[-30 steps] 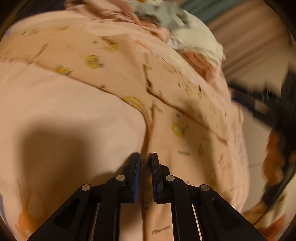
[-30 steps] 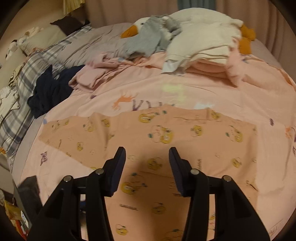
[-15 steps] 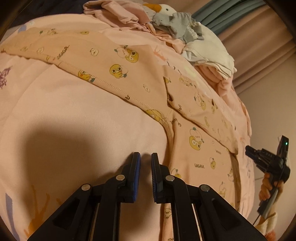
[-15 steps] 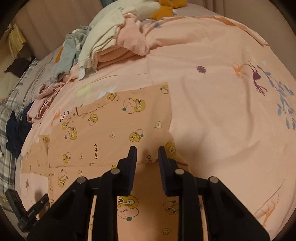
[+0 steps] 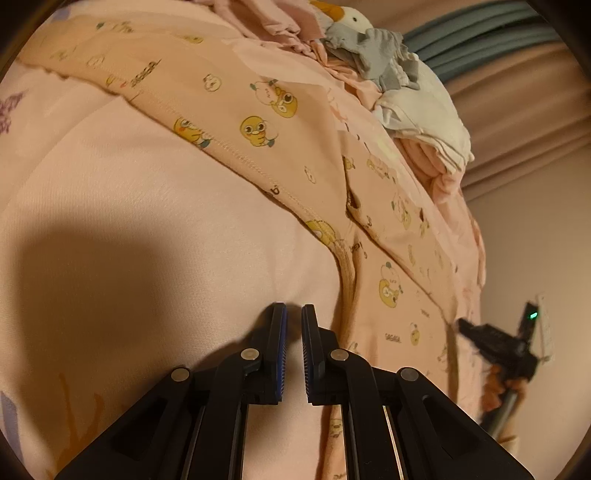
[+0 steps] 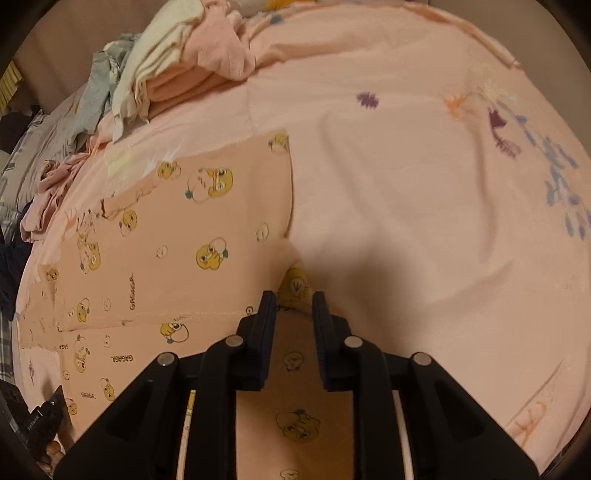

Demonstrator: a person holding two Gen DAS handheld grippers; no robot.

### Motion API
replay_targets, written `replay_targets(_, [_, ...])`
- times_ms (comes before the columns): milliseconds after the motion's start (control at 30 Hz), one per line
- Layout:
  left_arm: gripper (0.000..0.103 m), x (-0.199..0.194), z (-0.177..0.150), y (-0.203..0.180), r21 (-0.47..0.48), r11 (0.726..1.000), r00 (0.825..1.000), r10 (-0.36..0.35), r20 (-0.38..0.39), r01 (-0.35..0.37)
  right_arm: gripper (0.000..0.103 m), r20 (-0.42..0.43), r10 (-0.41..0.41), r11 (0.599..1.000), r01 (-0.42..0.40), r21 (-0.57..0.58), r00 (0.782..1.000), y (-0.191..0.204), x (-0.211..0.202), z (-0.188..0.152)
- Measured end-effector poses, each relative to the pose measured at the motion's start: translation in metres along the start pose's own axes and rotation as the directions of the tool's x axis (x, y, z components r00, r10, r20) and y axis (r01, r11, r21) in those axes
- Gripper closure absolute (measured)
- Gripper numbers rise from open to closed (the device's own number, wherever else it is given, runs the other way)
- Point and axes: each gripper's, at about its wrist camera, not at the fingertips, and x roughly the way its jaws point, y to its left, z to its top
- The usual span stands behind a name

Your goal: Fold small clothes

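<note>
A peach garment with yellow duck prints (image 6: pixel 177 236) lies spread flat on the pink bedsheet (image 6: pixel 406 184); it also shows in the left wrist view (image 5: pixel 280 122). My left gripper (image 5: pixel 293 314) is nearly shut and empty, its tips low over bare sheet just left of the garment's ribbed edge (image 5: pixel 347 273). My right gripper (image 6: pixel 293 301) is narrowly open and straddles a corner of the garment with a yellow duck on it, close to the cloth. The right gripper also shows at the right edge of the left wrist view (image 5: pixel 495 343).
A pile of clothes, cream, pink and grey (image 6: pixel 166 62), sits at the back of the bed, with a white goose toy (image 5: pixel 343 14) beside it. Dark clothing (image 6: pixel 9 258) lies at the left. Curtains (image 5: pixel 517 74) hang behind the bed.
Both grippers have dropped closer to the bed. The right gripper narrowed from wide open and moved to the garment's corner. The left gripper slid left off the garment onto bare sheet.
</note>
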Motion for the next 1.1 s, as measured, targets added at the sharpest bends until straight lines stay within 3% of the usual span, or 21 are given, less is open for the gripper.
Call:
replay_targets(100, [0.096, -0.001, -0.004, -0.009, 0.061, 0.996, 0.998, 0.059, 0.023, -0.061, 0.082, 0.019, -0.038, 0.998, 0.039, -0.055, 0.999, 0.012, -0.001, -0.001])
replay_targets(233, [0.096, 0.000, -0.009, -0.017, 0.136, 0.979, 0.988, 0.143, 0.060, -0.150, 0.087, -0.062, -0.083, 0.995, 0.079, -0.063, 0.995, 0.004, 0.032, -0.008])
replay_targets(333, [0.096, 0.000, -0.009, -0.016, 0.144, 0.978, 0.987, 0.146, 0.063, -0.154, 0.083, 0.086, -0.172, 0.961, 0.187, -0.206, 0.981, 0.022, 0.034, -0.022])
replay_targets(433, [0.096, -0.001, -0.007, -0.009, 0.110, 0.986, 0.992, 0.118, 0.049, -0.123, 0.082, 0.157, -0.270, 0.905, 0.306, -0.295, 0.950, 0.042, 0.038, -0.032])
replay_targets(467, [0.096, -0.001, -0.006, -0.008, 0.101, 0.988, 0.993, 0.110, 0.046, -0.115, 0.081, 0.164, -0.273, 0.906, 0.311, -0.287, 0.948, 0.040, 0.038, -0.033])
replay_targets(633, [0.096, -0.002, -0.007, -0.006, 0.089, 0.991, 0.995, 0.093, 0.042, -0.097, 0.079, 0.143, -0.143, 0.972, 0.166, -0.167, 0.979, 0.012, 0.033, -0.026])
replay_targets(733, [0.096, -0.002, -0.008, -0.008, 0.104, 0.989, 0.994, 0.101, 0.046, -0.105, 0.079, 0.144, -0.074, 0.989, 0.091, -0.117, 0.987, 0.008, 0.037, -0.021])
replay_targets(900, [0.096, -0.001, -0.010, -0.017, 0.143, 0.979, 0.988, 0.139, 0.067, -0.147, 0.079, 0.192, -0.050, 0.992, 0.072, -0.107, 0.980, 0.010, 0.038, -0.032])
replay_targets(1100, [0.096, -0.001, -0.010, -0.018, 0.154, 0.975, 0.986, 0.149, 0.072, -0.158, 0.078, 0.194, -0.018, 0.995, 0.036, -0.090, 0.981, 0.003, 0.037, -0.030])
